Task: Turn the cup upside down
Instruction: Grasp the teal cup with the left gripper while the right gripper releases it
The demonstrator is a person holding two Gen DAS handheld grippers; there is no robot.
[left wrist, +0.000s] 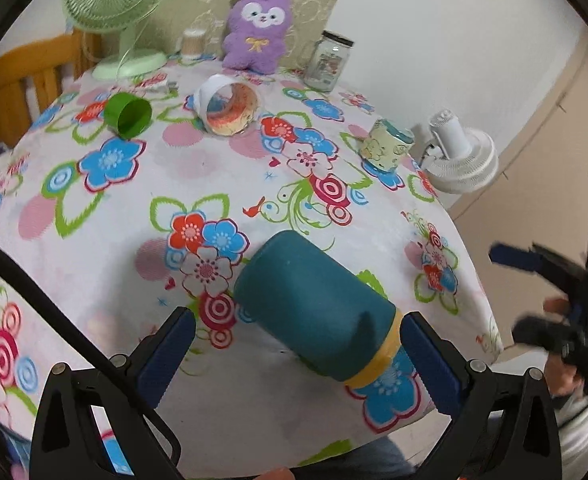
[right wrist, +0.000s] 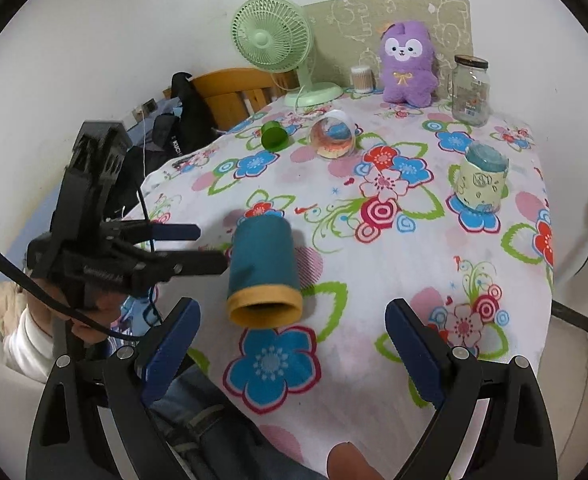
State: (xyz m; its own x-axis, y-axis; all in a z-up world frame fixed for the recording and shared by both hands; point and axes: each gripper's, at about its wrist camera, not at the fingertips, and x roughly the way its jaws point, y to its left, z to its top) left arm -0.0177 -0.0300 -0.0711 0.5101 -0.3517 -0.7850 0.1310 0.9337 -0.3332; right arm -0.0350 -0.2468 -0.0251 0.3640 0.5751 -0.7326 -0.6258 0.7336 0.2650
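Note:
A teal cup (left wrist: 313,300) with a yellow rim lies on its side on the flowered tablecloth (left wrist: 214,184), mouth toward the table's near edge; in the right wrist view the cup (right wrist: 262,266) shows its open mouth. My left gripper (left wrist: 297,364) is open, its fingers apart on either side of the cup's rim end, not closed on it. It also shows in the right wrist view (right wrist: 202,246), just left of the cup. My right gripper (right wrist: 292,356) is open and empty, in front of the cup near the table edge. It appears blurred in the left wrist view (left wrist: 509,258).
A green cup (right wrist: 274,136) and a clear patterned cup (right wrist: 333,138) lie on their sides farther back. A pale cup (right wrist: 479,180) stands upside down at right. A green fan (right wrist: 278,44), purple plush (right wrist: 407,64), glass jar (right wrist: 471,90) and wooden chair (right wrist: 234,96) stand behind.

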